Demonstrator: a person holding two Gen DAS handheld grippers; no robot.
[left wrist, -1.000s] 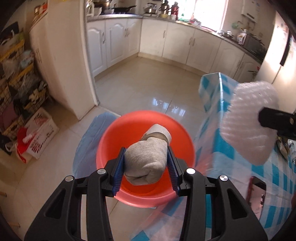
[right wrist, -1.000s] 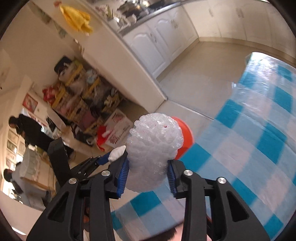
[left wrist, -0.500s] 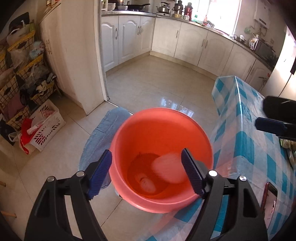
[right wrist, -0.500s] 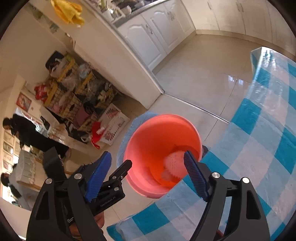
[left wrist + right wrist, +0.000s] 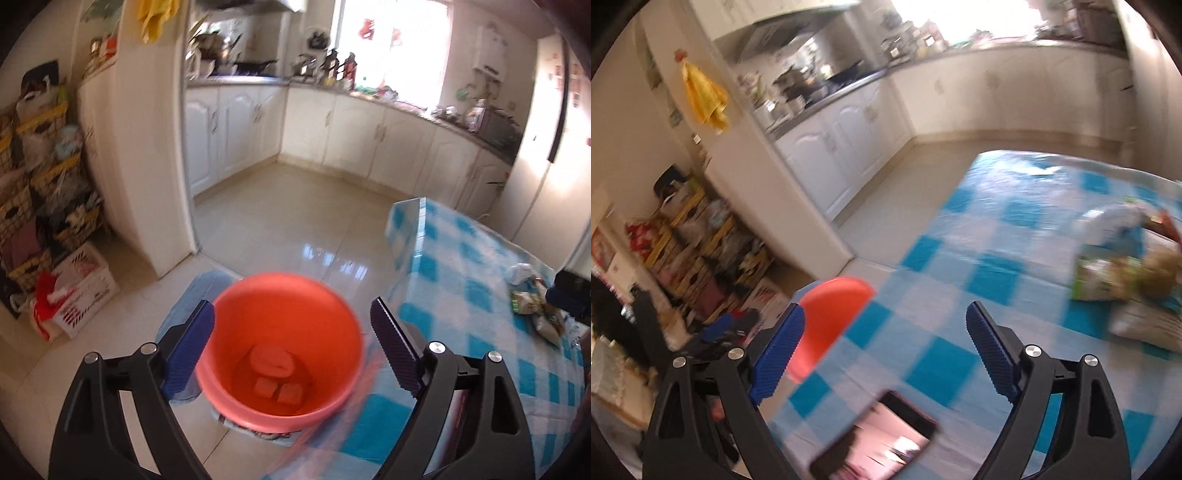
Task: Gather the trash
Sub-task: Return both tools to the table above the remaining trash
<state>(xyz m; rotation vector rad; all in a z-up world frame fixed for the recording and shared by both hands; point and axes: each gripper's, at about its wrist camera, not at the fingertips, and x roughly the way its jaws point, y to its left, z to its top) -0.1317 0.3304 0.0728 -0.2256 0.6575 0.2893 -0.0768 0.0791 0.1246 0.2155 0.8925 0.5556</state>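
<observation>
The left gripper [image 5: 291, 345] is opening its jaws with nothing between its blue pads, hanging above the orange bucket [image 5: 280, 354], which is standing upright on the floor just left of the checked table [image 5: 480, 295] with its mouth facing up and pale scraps [image 5: 273, 363] lying at its bottom. The right gripper [image 5: 884, 349] is also opening, empty, above the tablecloth near a phone [image 5: 875, 439]. Crumpled snack wrappers [image 5: 1126, 273] are lying in a pile toward the far right of the table, their direction too blurred to tell.
</observation>
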